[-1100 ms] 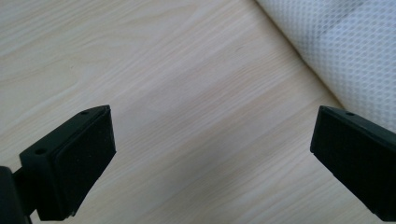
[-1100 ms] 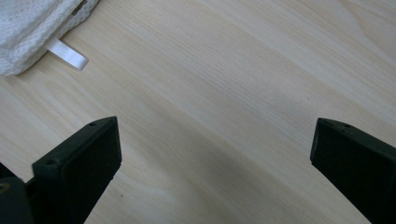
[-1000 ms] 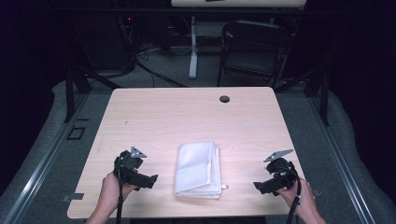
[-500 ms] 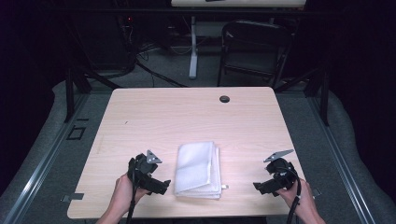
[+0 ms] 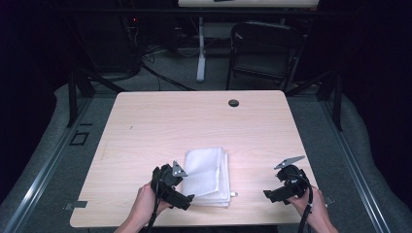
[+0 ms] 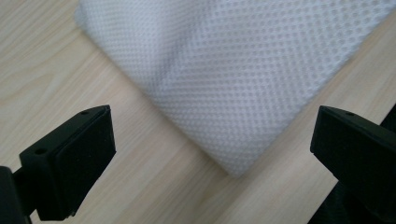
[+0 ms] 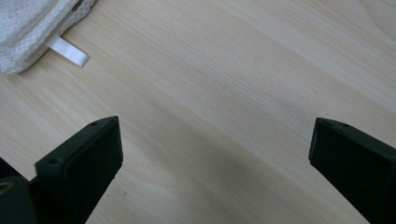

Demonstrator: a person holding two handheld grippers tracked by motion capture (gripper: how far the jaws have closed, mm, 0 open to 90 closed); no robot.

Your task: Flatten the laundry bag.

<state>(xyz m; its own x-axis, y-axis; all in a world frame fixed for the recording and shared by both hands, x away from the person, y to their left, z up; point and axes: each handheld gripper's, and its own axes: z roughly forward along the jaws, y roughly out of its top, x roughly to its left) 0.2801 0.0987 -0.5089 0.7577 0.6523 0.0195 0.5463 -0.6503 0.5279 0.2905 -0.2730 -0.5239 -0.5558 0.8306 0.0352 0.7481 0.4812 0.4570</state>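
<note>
Presently on hand, by count:

Tables, one: light wood-grain table [image 5: 160, 126], rounded corners, one black round grommet [image 5: 233, 103] near far edge.

Cloths, one: white mesh cloth [image 5: 206, 177], folded into a stack of layers, lying flat on near half of table, slightly left of centre. One white ribbon tag [image 7: 68, 51] protruding from folded edge on the side toward the right gripper; visible as small tab in high view too. Honeycomb weave plain in left gripper view [image 6: 243, 79], one corner pointing down between the jaws.

Grippers, two, each with two black jaws and one grey three-cornered plate.
- left gripper [image 5: 186, 199]: held in left hand [image 5: 143, 206], at near left corner of cloth, just beside or touching its edge; cannot tell which from high view. Jaws spread wide, released, nothing between pads; cloth corner lying on table between and beyond them in left gripper view [image 6: 212, 154].
- right gripper [image 5: 270, 196]: held in right hand [image 5: 311, 208], near front right edge of table, well apart from cloth. Jaws spread wide, released, bare wood between them [image 7: 212, 163]; cloth corner at upper left of right gripper view.

Chairs, one: dark folding chair [image 5: 265, 48] on floor beyond table.

Table legs beyond, one: white pedestal leg [image 5: 200, 48].
</note>
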